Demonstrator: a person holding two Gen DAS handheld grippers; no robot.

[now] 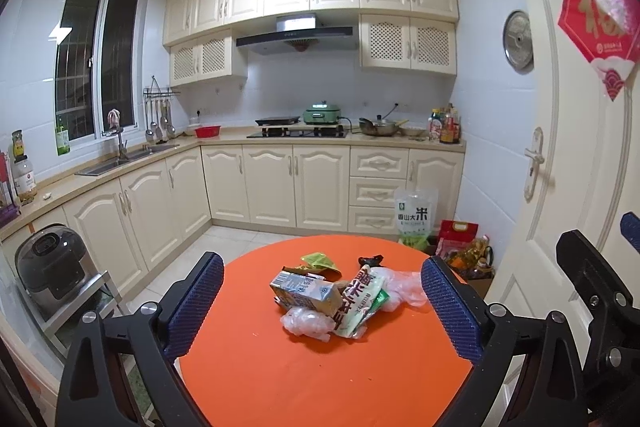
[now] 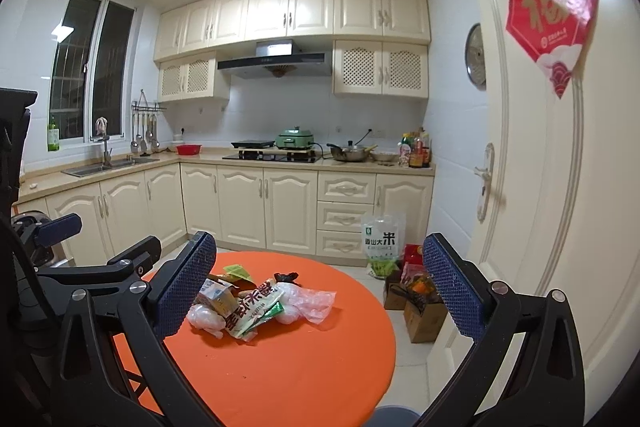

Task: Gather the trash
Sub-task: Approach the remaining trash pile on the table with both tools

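A heap of trash lies on the round orange table (image 1: 320, 379): a milk carton (image 1: 304, 291), a printed snack wrapper (image 1: 360, 303), crumpled clear plastic bags (image 1: 308, 323), a green wrapper (image 1: 318, 261) and a small dark scrap (image 1: 370, 259). My left gripper (image 1: 322, 259) hovers short of the heap, open wide, nothing between its blue pads. My right gripper (image 2: 318, 235) is also open and empty, to the right of the left one. In the right wrist view the heap sits low and left, the carton (image 2: 218, 297) partly hidden behind the left finger.
A white door (image 1: 560, 147) stands close on the right. On the floor beyond the table are a rice bag (image 1: 414, 215) and cardboard boxes (image 2: 420, 311). A rice cooker (image 1: 52, 263) sits on a metal rack at left. A grey rim (image 2: 394, 417) shows below the table edge.
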